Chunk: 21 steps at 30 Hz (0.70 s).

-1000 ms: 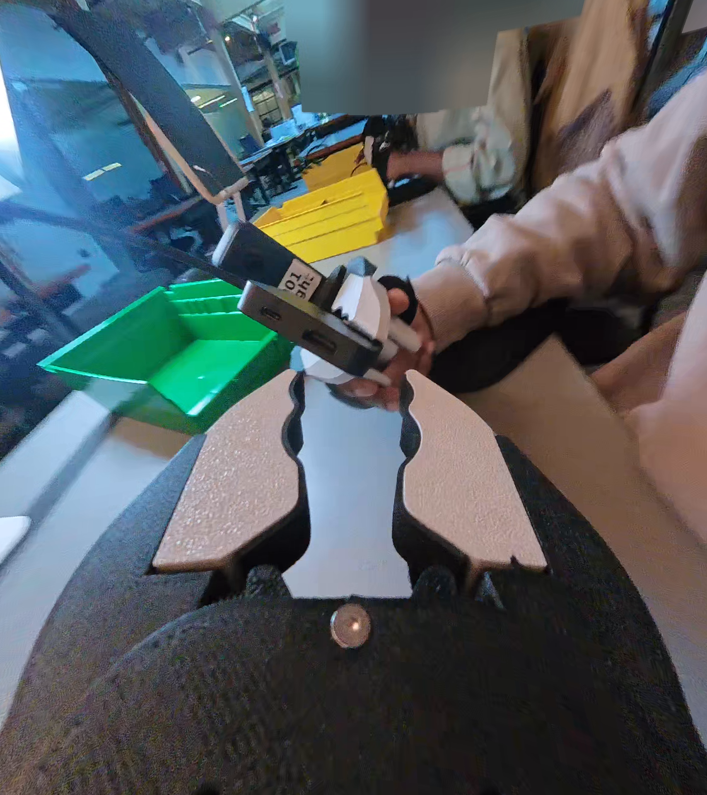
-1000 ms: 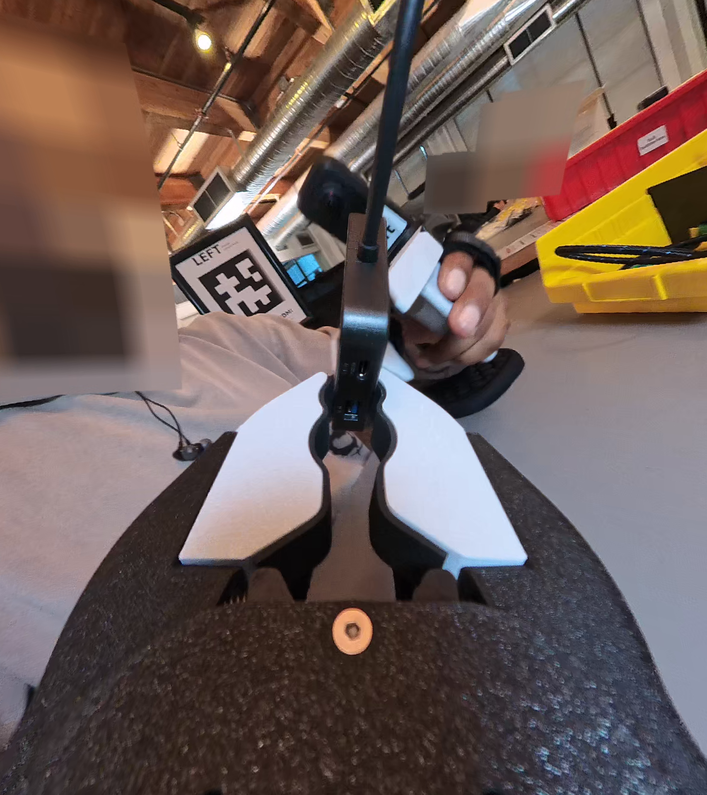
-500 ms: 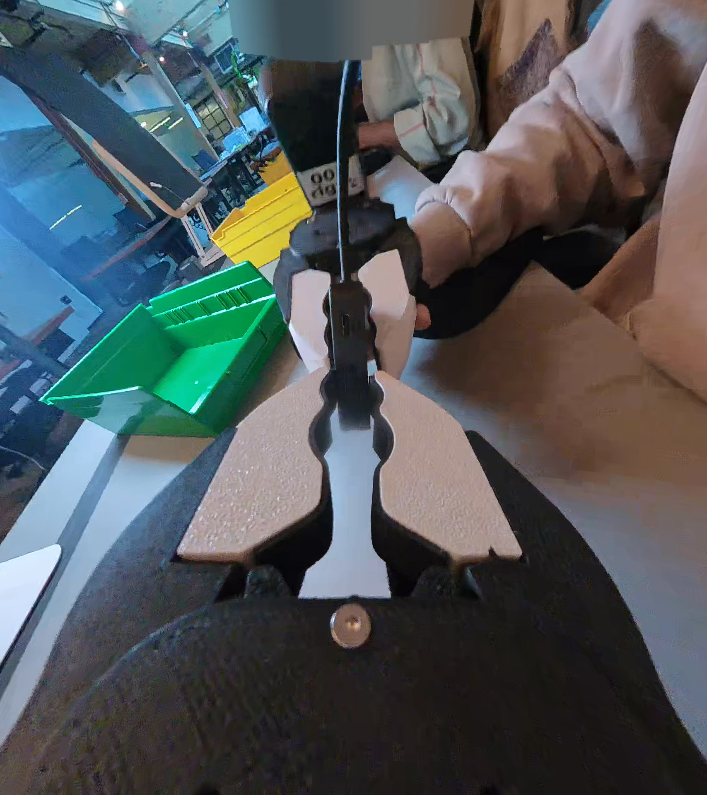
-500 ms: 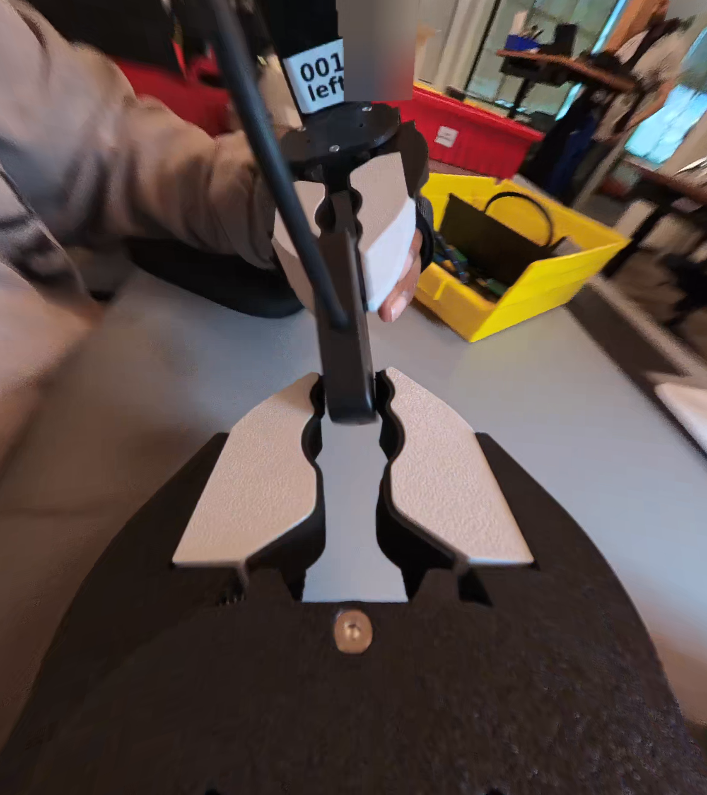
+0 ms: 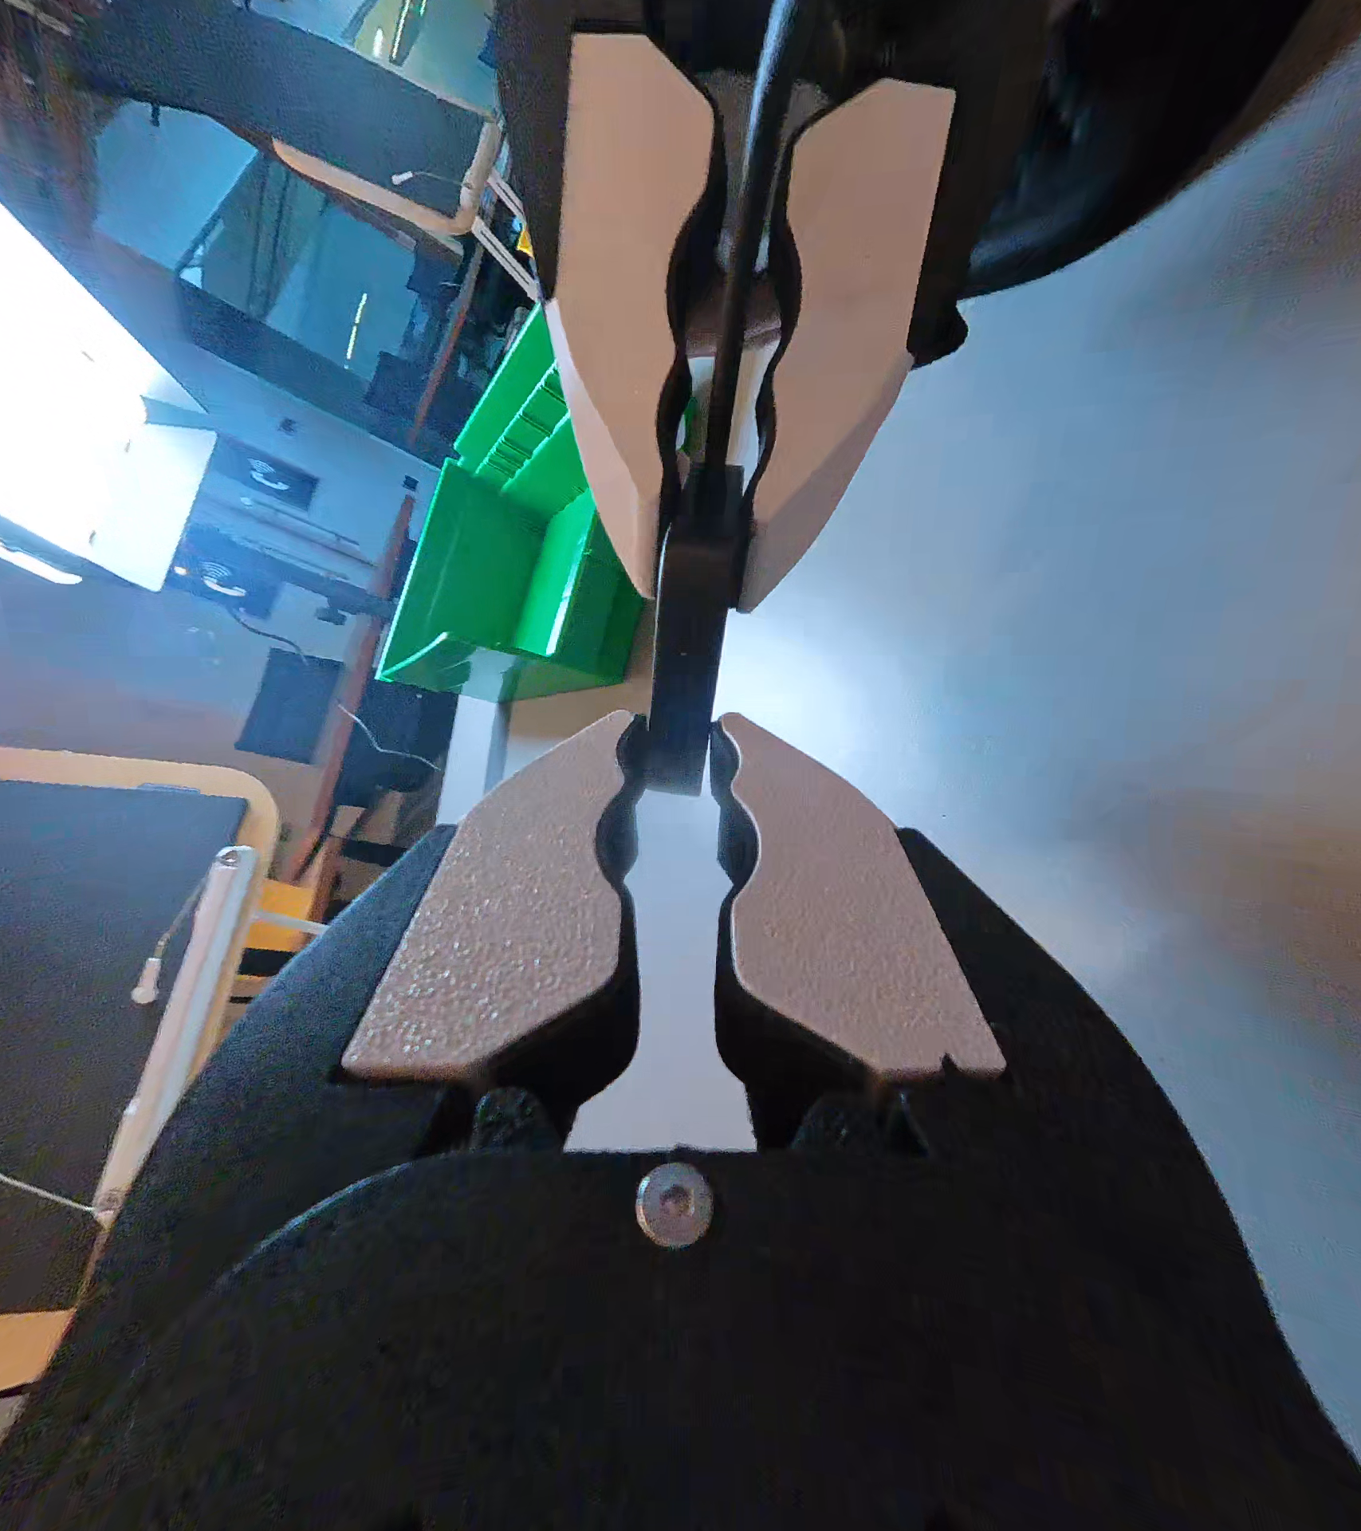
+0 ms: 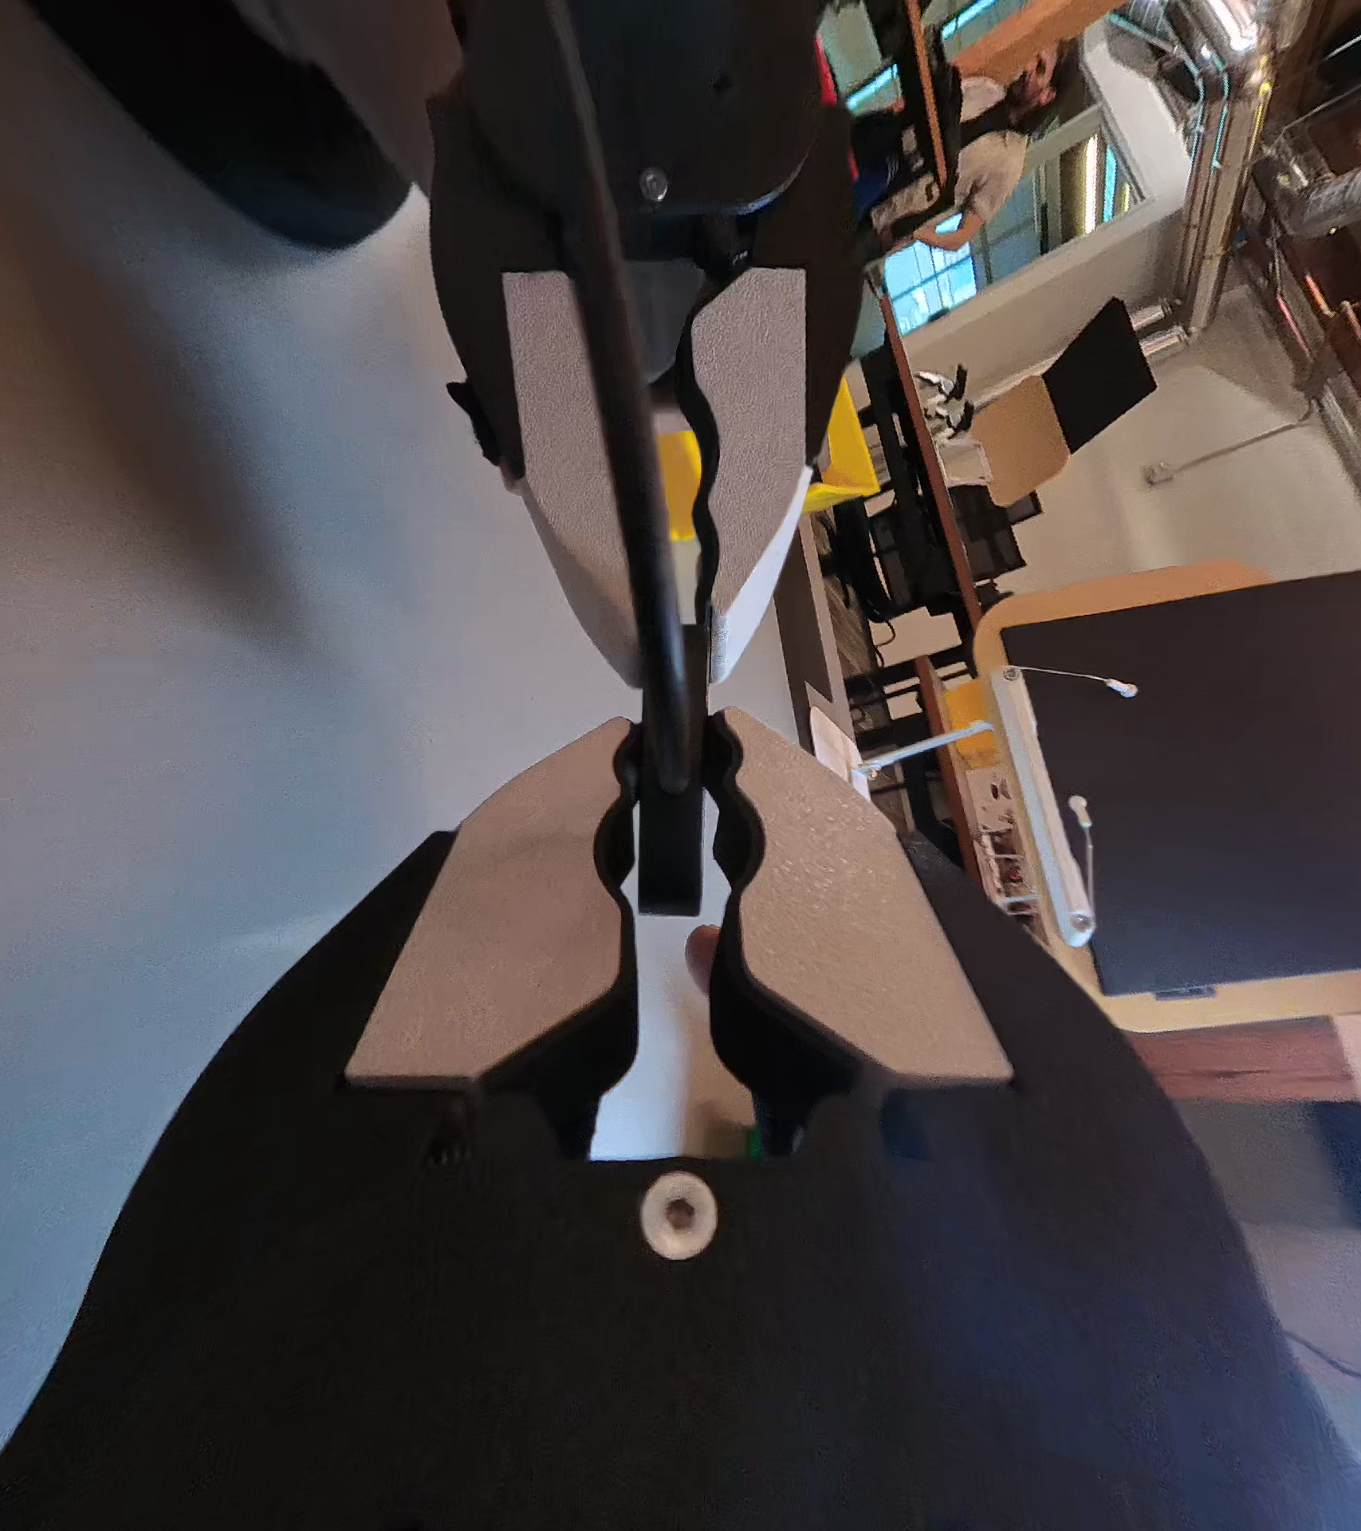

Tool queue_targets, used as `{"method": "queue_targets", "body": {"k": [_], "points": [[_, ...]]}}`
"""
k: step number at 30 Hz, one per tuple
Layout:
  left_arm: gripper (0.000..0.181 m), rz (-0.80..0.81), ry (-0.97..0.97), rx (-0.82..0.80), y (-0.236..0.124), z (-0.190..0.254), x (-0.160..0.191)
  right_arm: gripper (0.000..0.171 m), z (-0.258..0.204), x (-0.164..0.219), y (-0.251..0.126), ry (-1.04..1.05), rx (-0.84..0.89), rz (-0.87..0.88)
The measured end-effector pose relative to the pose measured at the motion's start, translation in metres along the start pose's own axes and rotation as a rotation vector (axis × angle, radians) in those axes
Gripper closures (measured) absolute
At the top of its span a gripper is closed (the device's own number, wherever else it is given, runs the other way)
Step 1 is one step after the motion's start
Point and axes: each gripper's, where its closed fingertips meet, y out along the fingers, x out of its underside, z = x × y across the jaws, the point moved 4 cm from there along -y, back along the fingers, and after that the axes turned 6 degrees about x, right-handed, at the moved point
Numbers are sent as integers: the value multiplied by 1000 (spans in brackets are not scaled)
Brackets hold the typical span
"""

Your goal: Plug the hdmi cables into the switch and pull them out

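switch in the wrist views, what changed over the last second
The left gripper, open and apart one second ago, closed onto the flat black switch. Both grippers then rolled sideways together. The right gripper stayed clamped on the switch; its black cable stayed attached.

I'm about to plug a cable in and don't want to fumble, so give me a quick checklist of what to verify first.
1. Left gripper shut on the switch: ok.
2. Right gripper shut on the switch: ok.
3. A gripper free to take a cable: not ok, both hold the switch.
4. Ports facing a camera: cannot tell, the switch shows edge-on in both views.
5. Black cable clear of the grippers: cannot tell, it runs close along them.
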Motion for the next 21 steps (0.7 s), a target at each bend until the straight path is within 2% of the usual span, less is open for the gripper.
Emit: {"method": "queue_targets", "body": {"k": [1, 4, 7, 9, 12, 16, 21], "points": [[167, -9, 41, -9, 2, 3, -3, 157, -2, -2, 0, -18, -2, -11], [167, -25, 95, -6, 5, 11, -11, 156, -6, -14, -1, -30, -6, 29], [167, 73, 26, -11, -6, 4, -21, 153, 6, -23, -6, 85, 38, 140], [167, 156, -33, -17, -15, -3, -31, 143, 16, -19, -9, 187, 38, 162], [167, 214, -61, -17, -21, -6, -40, 142, 21, -11, -14, 242, 16, 181], [166, 178, -20, 2, -13, 3, -37, 155, 7, -11, -11, 112, -11, 146], [167, 60, 48, -7, -4, 9, -26, 156, -2, 0, -4, -54, -7, 29]]}}
